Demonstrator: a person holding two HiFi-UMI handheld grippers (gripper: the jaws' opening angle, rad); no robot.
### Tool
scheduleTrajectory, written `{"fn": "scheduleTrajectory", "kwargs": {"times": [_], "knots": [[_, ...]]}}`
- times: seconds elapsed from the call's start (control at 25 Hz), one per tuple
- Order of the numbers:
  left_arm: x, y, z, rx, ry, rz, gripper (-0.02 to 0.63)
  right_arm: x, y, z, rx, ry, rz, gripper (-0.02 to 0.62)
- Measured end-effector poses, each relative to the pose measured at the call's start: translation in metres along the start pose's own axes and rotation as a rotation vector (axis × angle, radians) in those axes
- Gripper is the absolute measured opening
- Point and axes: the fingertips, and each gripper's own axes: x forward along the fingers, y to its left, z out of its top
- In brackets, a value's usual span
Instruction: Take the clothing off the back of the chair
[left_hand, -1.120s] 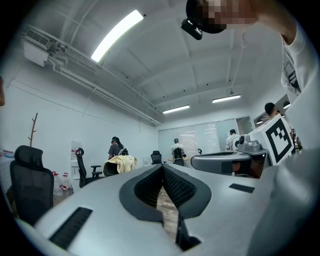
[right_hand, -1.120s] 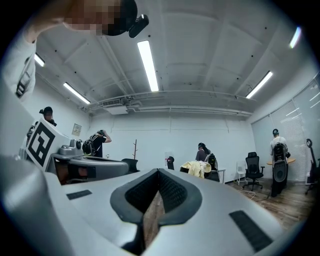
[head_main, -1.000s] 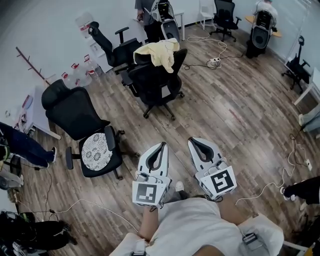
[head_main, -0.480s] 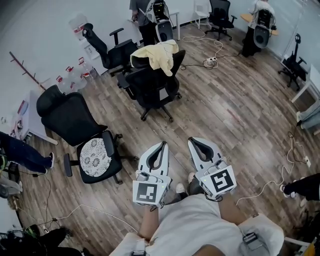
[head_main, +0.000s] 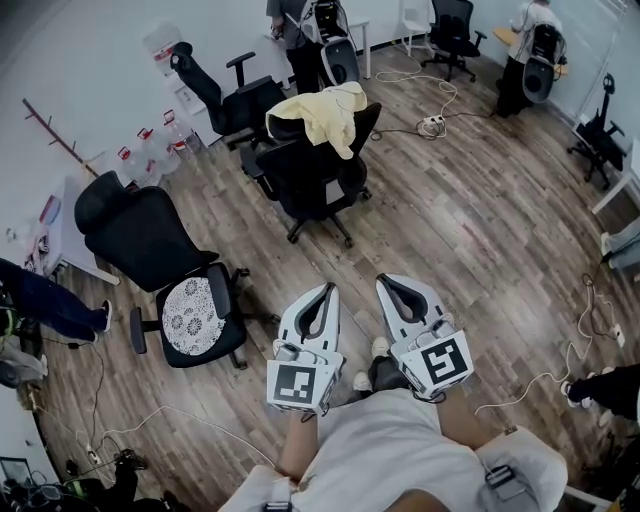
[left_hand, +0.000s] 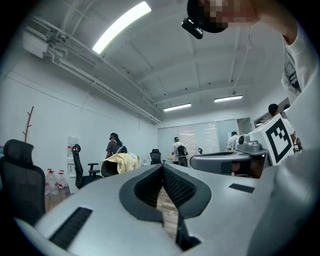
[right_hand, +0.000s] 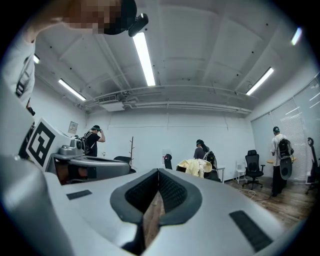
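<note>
A pale yellow garment is draped over the back of a black office chair, far ahead at the top middle of the head view. My left gripper and right gripper are held side by side near my body, pointing level toward that chair and well short of it. Both are shut with nothing between the jaws. The left gripper view has the garment small and distant beyond the left gripper. It also appears in the right gripper view, where the garment lies far past the right gripper.
A second black chair with a white lace cushion stands to my left, and a third chair is behind the target. Water bottles line the left wall. Cables and a power strip lie on the wooden floor. People stand at the back.
The whole scene has shifted slightly in the head view as I walk; the chair with the garment sits a bit lower in the frame. Both grippers stay shut, side by side.
</note>
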Motion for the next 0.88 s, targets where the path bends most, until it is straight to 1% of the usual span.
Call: {"fn": "scheduleTrajectory", "kwargs": {"times": [0.4,0.88], "knots": [[0.053,0.018,0.001,0.01,-0.001,0.04,0.018,0.04,-0.045,-0.003,0.013,-0.009,0.039,0.02],[0.118,0.039,-0.002,0.019,0.035,0.097,0.018,0.09,-0.099,-0.014,0.053,0.004,0.1,0.021]]}}
